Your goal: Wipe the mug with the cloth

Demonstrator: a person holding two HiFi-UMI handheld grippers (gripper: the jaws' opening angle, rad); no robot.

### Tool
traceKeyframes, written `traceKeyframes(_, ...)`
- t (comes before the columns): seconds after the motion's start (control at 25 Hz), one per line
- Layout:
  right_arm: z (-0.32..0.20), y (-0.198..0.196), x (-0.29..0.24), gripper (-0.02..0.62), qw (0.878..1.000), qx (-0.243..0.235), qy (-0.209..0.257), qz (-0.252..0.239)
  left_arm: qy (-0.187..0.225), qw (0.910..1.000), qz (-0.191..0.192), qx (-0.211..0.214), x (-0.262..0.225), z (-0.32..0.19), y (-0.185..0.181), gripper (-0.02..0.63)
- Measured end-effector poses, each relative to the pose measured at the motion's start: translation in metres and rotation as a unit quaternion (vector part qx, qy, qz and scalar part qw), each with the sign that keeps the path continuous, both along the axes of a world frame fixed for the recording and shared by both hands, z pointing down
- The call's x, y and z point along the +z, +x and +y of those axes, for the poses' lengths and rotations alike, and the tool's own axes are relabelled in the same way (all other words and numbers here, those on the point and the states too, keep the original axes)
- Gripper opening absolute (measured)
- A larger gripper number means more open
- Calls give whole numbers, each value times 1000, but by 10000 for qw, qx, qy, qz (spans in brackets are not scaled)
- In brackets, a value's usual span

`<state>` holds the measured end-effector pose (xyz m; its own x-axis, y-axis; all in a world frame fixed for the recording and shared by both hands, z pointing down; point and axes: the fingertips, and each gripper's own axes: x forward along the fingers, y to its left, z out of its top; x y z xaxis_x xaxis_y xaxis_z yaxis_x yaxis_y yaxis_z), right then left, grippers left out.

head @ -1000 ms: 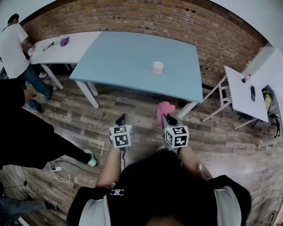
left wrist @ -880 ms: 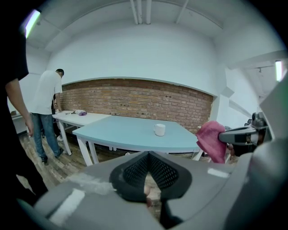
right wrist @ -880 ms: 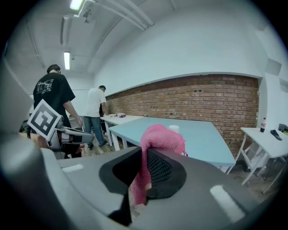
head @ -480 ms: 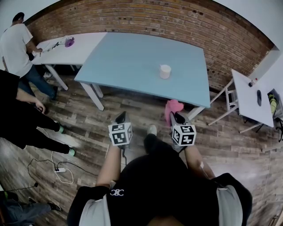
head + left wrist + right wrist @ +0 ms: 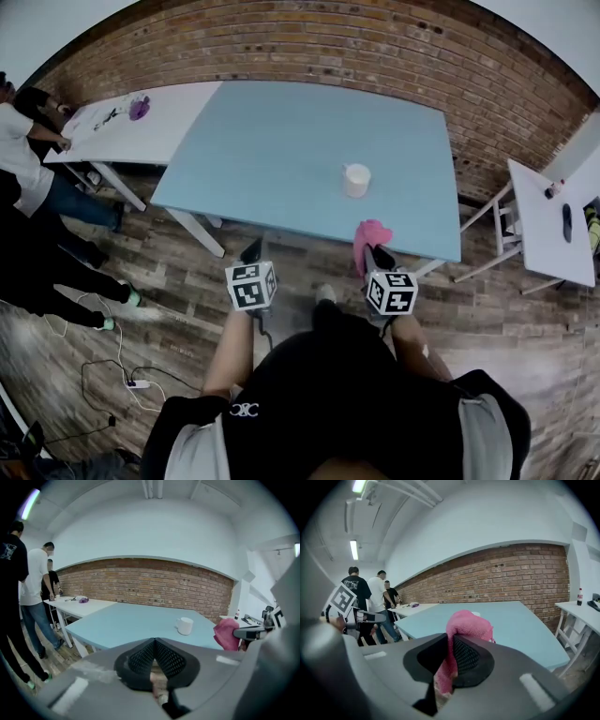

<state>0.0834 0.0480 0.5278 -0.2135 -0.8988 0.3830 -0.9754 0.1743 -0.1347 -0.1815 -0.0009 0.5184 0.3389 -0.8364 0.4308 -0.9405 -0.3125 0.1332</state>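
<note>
In the head view, the white mug (image 5: 356,180) is seen upright toward the right front of the blue counter (image 5: 281,131), well apart from both grippers, which are held short of its near edge. The pink cloth (image 5: 369,240) is carried by the right gripper (image 5: 375,255), presumably ready for wiping.

In the left gripper view, the jaws of the left gripper (image 5: 154,641) are pressed together on nothing. This gripper is probably reserved for steadying the mug.

In the right gripper view, the cloth is clenched between the jaws, with a bunched fold left proud of them.
</note>
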Motion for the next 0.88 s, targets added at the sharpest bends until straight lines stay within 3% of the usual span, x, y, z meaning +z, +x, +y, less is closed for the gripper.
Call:
traceKeyframes(0.24, -84, 31, -9, 41, 9998, 138, -97, -115, 138, 9986, -247, 447, -17, -97, 41, 3)
traceKeyframes(0.4, -127, 48, -9, 41, 9994, 207, -189, -203, 3, 9976, -188, 666, -18, -144, 67, 3)
traceKeyframes(0.64, -171, 68, 7, 41, 9982, 267, -460, -271, -124, 9937, -274, 1075, -14, -191, 103, 3)
traceKeyframes(0.88, -191, 90, 15, 41, 9962, 540, -631, -251, -340, 9905, -308, 1293, 2, -213, 112, 4)
